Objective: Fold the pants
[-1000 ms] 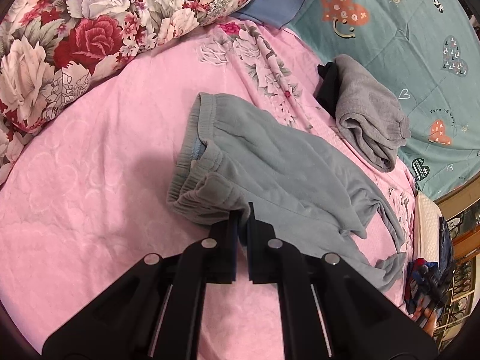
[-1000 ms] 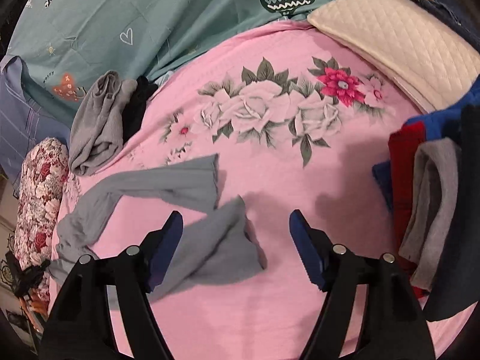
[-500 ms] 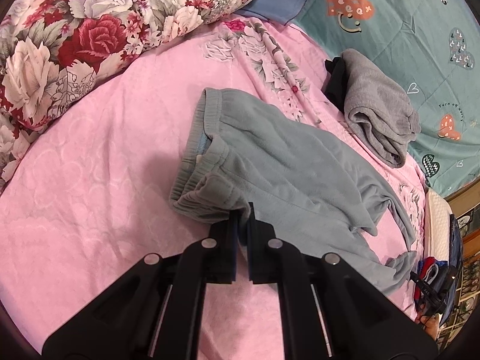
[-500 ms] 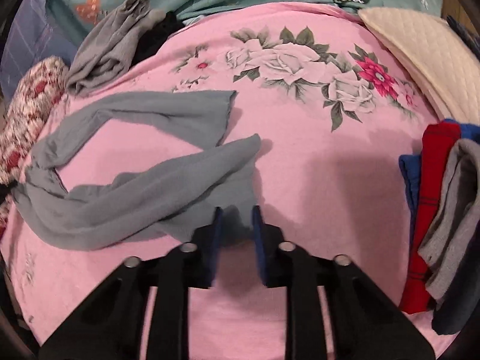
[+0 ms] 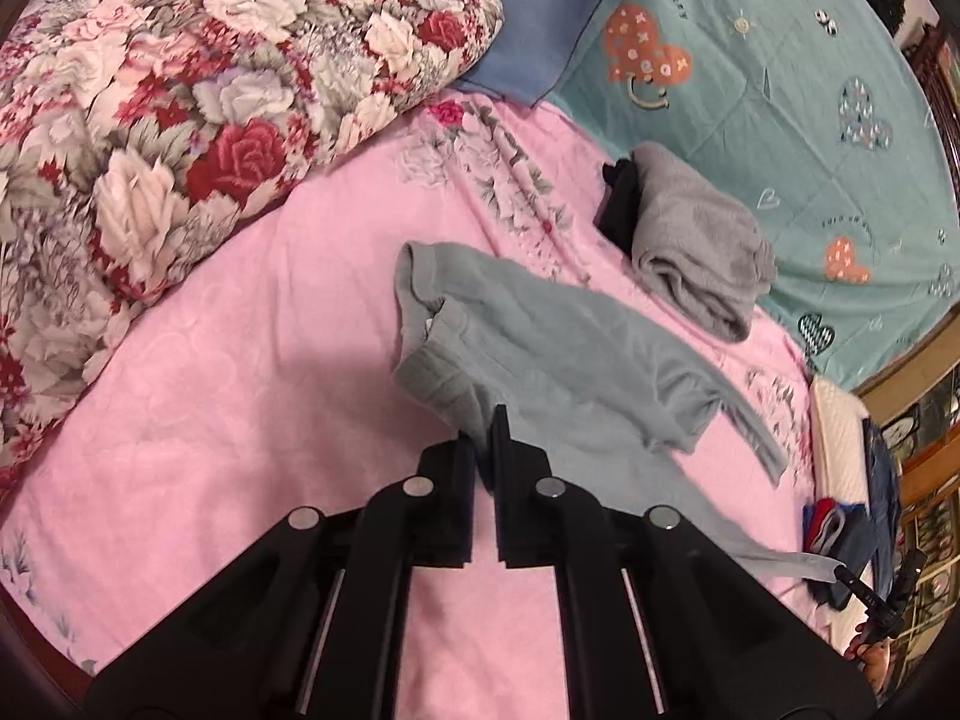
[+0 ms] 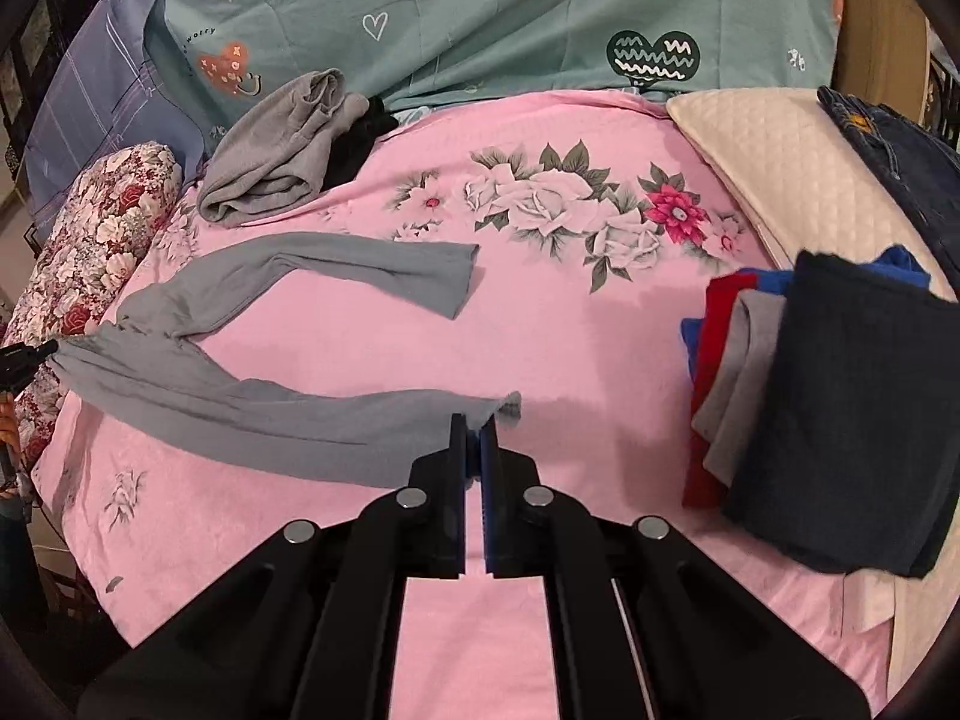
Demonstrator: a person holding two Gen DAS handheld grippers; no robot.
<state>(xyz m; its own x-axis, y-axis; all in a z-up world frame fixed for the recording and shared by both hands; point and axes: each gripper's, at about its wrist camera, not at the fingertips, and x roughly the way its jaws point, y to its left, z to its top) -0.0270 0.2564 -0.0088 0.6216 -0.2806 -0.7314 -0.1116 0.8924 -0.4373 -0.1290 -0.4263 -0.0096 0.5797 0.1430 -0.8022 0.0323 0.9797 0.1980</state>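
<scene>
Grey-blue pants lie on the pink bedsheet. My left gripper is shut on the near corner of their waistband and holds it lifted. In the right wrist view the pants stretch left to right, one leg pulled taut toward me, the other leg lying flat farther back. My right gripper is shut on the hem of the near leg. The right gripper also shows small at the left wrist view's lower right.
A folded grey garment on a black one lies at the back by the teal duvet. A floral quilt is at the left. A pile of folded clothes and a cream pillow sit at the right.
My right gripper closed on the near leg's hem and pulled it out straight. My left gripper lifted the waistband corner and the pants stretched out between the two.
</scene>
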